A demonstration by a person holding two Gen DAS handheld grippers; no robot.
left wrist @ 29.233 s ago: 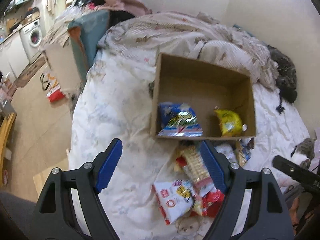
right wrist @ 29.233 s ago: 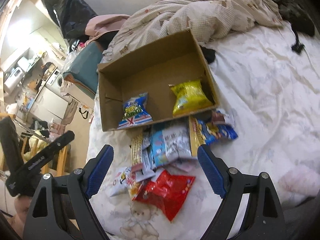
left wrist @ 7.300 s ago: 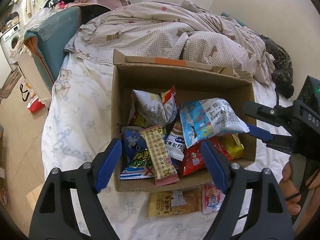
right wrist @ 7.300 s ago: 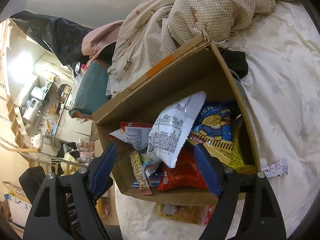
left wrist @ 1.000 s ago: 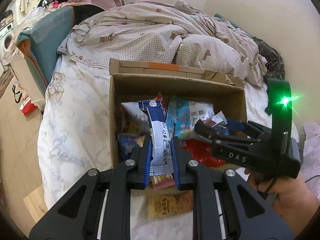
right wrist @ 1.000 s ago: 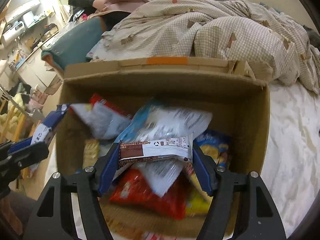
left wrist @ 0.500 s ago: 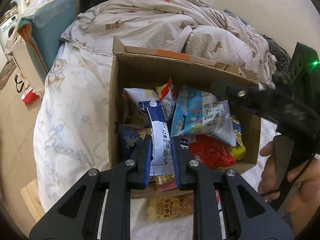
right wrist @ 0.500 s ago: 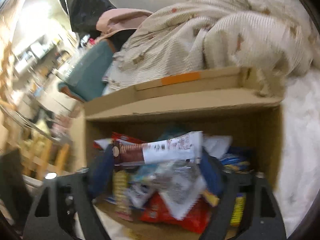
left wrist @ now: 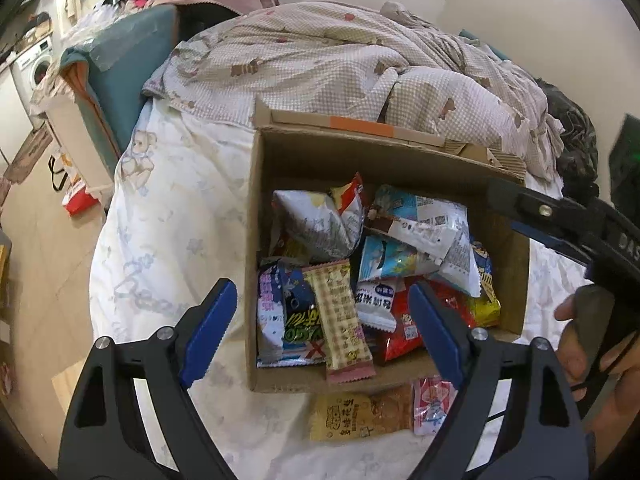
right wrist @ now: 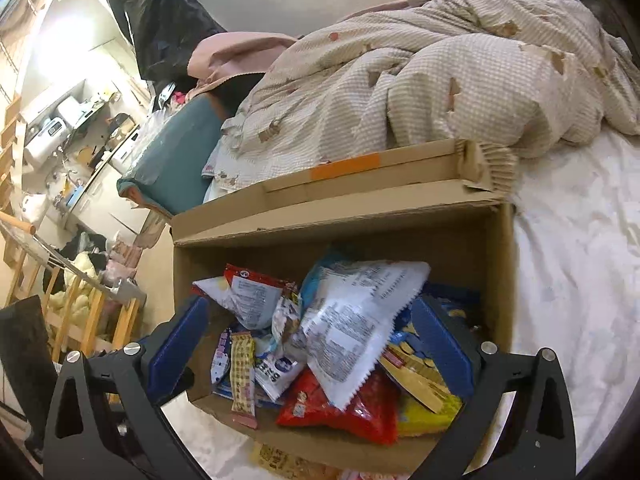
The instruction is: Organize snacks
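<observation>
Left wrist view: the left gripper [left wrist: 320, 320] had been pinching a blue-and-white packet; now its jaws are opening wide with nothing between them, and that packet [left wrist: 269, 312] lies at the box's left wall. So one more snack is stowed. The box [left wrist: 254, 248] sits on the bed [left wrist: 160, 220], heaped with roughly ten packets; an exact count is hidden by overlap. Two snacks remain outside, just in front of the box: a yellow packet [left wrist: 362, 418] and a pink packet [left wrist: 434, 404]. The right gripper [left wrist: 560, 220] reaches over the box's right wall.

Right wrist view: the right gripper [right wrist: 308, 344] has let go of its brown bar; its jaws are opening, empty, above the pile. The yellow packet [right wrist: 280, 460] peeks out below the box.
</observation>
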